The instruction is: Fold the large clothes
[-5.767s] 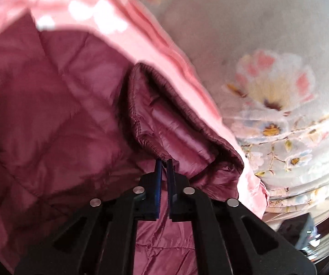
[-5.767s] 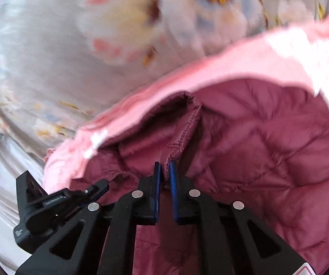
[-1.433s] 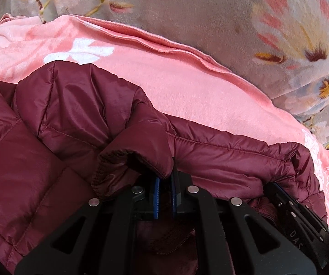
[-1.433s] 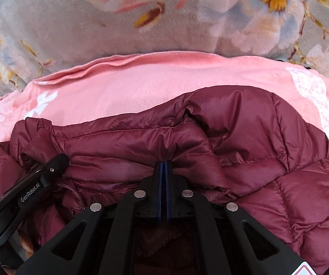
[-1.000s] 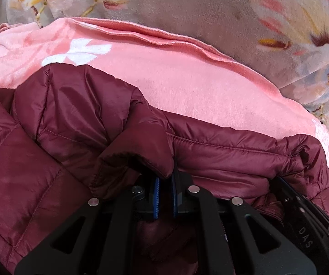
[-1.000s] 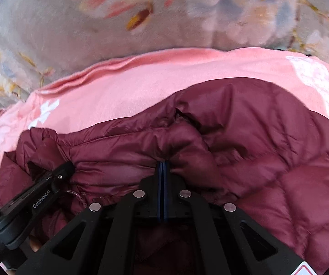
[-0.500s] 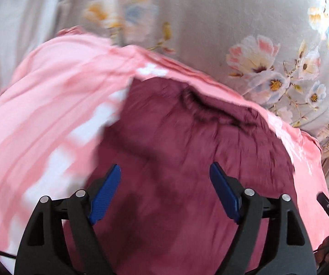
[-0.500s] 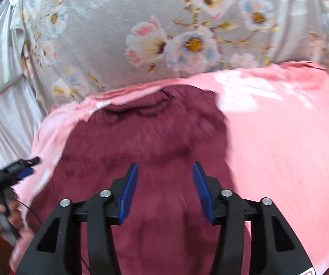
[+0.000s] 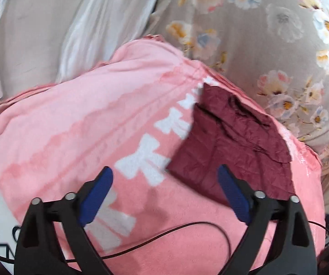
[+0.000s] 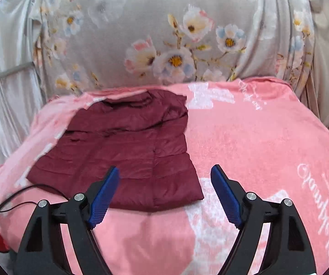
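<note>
A maroon quilted puffer jacket (image 10: 127,146) lies folded into a rough rectangle on a pink blanket (image 10: 256,142), toward its far left. In the left wrist view the jacket (image 9: 233,142) lies at the right on the blanket (image 9: 77,119). My left gripper (image 9: 164,194) is open and empty, held above the blanket just near of the jacket's edge. My right gripper (image 10: 164,194) is open and empty, held above the jacket's near edge.
A grey floral cloth (image 10: 164,34) hangs behind the blanket. Pale curtains (image 9: 38,23) hang at the left. A thin black cable (image 9: 164,231) lies across the near blanket and also shows in the right wrist view (image 10: 27,190). The blanket carries white printed patterns (image 9: 141,160).
Both grippers were shut on the jacket; they have opened, let go and pulled back and up. The jacket now lies folded on the blanket.
</note>
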{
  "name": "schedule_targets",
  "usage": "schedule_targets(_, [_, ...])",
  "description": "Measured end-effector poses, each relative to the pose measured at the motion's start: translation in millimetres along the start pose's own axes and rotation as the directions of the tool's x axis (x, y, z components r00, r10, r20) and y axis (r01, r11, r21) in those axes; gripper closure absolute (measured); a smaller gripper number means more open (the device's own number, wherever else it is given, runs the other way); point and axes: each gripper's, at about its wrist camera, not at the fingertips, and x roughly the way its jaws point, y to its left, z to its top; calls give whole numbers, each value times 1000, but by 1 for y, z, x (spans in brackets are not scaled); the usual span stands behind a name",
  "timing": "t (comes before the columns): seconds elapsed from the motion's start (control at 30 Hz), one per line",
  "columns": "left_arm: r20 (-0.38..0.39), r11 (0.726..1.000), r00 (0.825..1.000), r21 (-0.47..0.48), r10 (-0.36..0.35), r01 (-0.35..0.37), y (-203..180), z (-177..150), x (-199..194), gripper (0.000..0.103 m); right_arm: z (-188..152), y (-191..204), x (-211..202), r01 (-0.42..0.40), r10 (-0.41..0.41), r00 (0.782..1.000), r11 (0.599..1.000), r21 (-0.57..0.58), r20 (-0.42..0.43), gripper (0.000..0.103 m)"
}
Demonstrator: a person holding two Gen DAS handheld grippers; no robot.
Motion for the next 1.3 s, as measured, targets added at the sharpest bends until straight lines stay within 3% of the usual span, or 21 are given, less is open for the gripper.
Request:
schedule_targets(0.13, [-103,993,989,-64,-108,102,-8,6,62,12,-11,-13,52,45,-42,995,998,34,-85,23])
schedule_targets(0.3, [-207,997,977,-58,-59,47,-20,2,136,15,-24,-37,91,125,-107,980,987,100,-166,24])
schedule_targets(0.43, [-262,993,961,-91,-94,72,-22,-9,163,19,-36,-54,113,130,-86,967,976,175,-239,27])
schedule_targets(0.5, [-280,990,955,-122,-101,69,-20,-12,173,25,-37,-53,116,116,-70,968,977,181,-241,36])
schedule_targets(0.53, [-268,989,958,-132,-101,67,-20,-12,173,28,-36,-51,116,104,-61,969,979,175,-239,47])
schedule_targets(0.57, [-262,988,959,-140,-107,72,-20,-12,172,44,-36,-49,118,94,-50,969,980,173,-243,64])
schedule_targets(0.6, [-271,986,955,-151,-117,78,-21,-12,173,53,-36,-46,119,73,-29,968,982,172,-248,72])
schedule_targets(0.67, [-281,977,946,-184,-160,110,-20,-11,175,81,-35,-39,117,73,-34,969,985,153,-244,95])
schedule_targets(0.77, [-250,975,952,-177,-177,135,-25,-5,159,93,-27,-31,95,61,-36,982,990,130,-186,100])
schedule_targets(0.93, [-152,961,951,-111,-268,253,-42,11,82,97,-6,-19,12,-37,38,999,998,51,-21,101])
schedule_targets(1.13, [-45,927,928,46,-371,373,-59,7,-42,97,-8,-4,-114,-65,81,983,993,-101,165,101])
schedule_targets(1.3, [4,895,904,145,-427,422,-68,-6,-131,97,-12,-1,-191,-64,102,961,986,-151,258,101])
